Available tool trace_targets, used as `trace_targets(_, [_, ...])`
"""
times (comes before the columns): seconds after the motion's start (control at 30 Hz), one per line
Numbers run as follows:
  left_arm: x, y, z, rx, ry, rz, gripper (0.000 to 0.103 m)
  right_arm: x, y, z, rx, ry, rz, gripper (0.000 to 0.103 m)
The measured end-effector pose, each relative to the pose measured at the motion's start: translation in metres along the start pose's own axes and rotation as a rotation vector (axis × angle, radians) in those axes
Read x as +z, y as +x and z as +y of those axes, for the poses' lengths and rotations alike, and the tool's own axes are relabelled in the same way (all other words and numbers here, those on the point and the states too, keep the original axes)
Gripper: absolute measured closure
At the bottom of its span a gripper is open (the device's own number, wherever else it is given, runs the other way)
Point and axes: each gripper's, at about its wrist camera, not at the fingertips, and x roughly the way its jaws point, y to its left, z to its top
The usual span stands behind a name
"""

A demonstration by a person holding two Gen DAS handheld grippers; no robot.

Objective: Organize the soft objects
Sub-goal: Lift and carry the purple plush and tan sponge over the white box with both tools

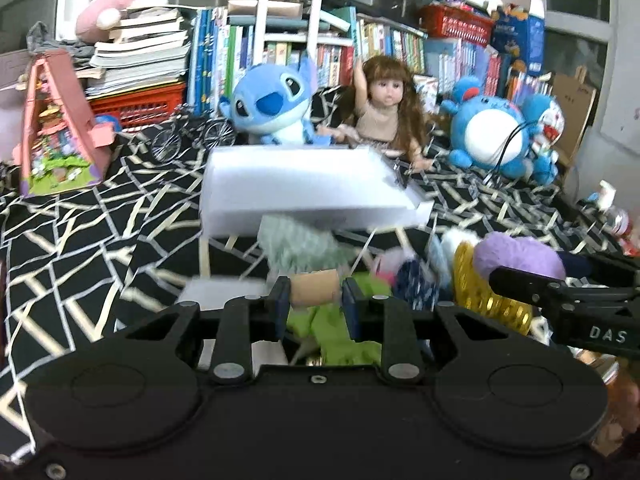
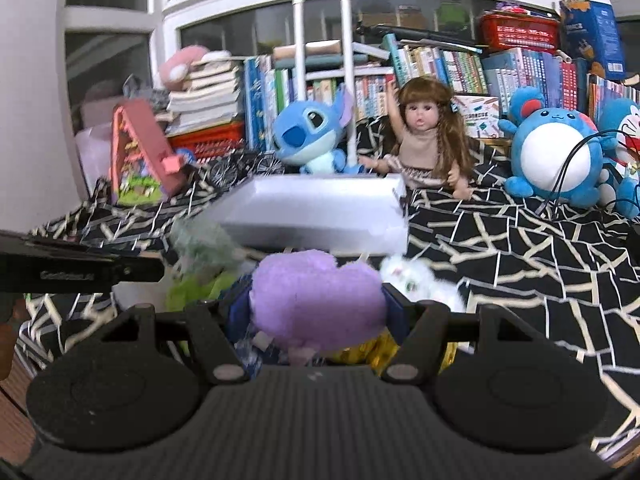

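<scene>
In the left wrist view my left gripper [image 1: 316, 304] is shut on a soft green toy [image 1: 336, 332] by its tan roll-shaped part [image 1: 314, 286]. It is held above the black patterned cloth [image 1: 80, 248]. My right gripper [image 2: 316, 312] is shut on a purple plush [image 2: 316, 304], which bulges between its blue pads [image 2: 394, 310]. The same purple plush [image 1: 516, 256] shows at the right of the left wrist view. Beyond both grippers lies a white box [image 1: 300, 188] [image 2: 320, 216]. A grey-green knitted piece [image 1: 296, 240], a white fluffy toy [image 2: 420, 280] and a gold disc [image 1: 472, 280] lie close under the grippers.
Behind the box sit a blue Stitch plush [image 1: 272, 100], a long-haired doll [image 1: 386, 108] and a round blue plush [image 1: 488, 132]. A pink toy house [image 1: 56, 128] and a wire bicycle [image 1: 192, 136] stand at the left. Rows of books [image 1: 320, 48] close off the back.
</scene>
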Motion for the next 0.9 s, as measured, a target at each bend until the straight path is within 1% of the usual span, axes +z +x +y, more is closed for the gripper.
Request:
trace_targets(0.07, [0.014,0.004,0.005,-0.022,-0.013,-0.004,0.077,0.012,0.006,-0.006,0.000,0.014,-0.002,0.034])
trace_targets(0.2, [0.046,0.017,0.013,-0.036,-0.025,-0.017,0.077,0.036,0.022,-0.019,0.013,0.053,0.002,0.034])
trace_targets(0.27, [0.063,0.028,0.016,-0.049,-0.038,-0.008,0.077,0.049,0.033,-0.023,0.019,0.064,0.016,0.034])
trace_targets(0.4, [0.097,0.058,0.023,-0.071,-0.072,0.015,0.077,0.081,0.062,-0.029,0.017,0.046,0.031,0.034])
trace_targets(0.57, [0.136,0.112,0.033,-0.090,-0.129,0.087,0.077,0.115,0.108,-0.040,0.045,0.078,0.104,0.033])
trace_targets(0.67, [0.145,0.148,0.037,-0.061,-0.138,0.117,0.077,0.123,0.139,-0.047,0.057,0.084,0.145,0.033])
trace_targets(0.73, [0.146,0.172,0.043,-0.046,-0.165,0.154,0.077,0.124,0.159,-0.047,0.064,0.074,0.172,0.033])
trace_targets(0.9, [0.133,0.217,0.054,-0.012,-0.202,0.229,0.077,0.113,0.201,-0.036,0.072,0.013,0.248,0.033])
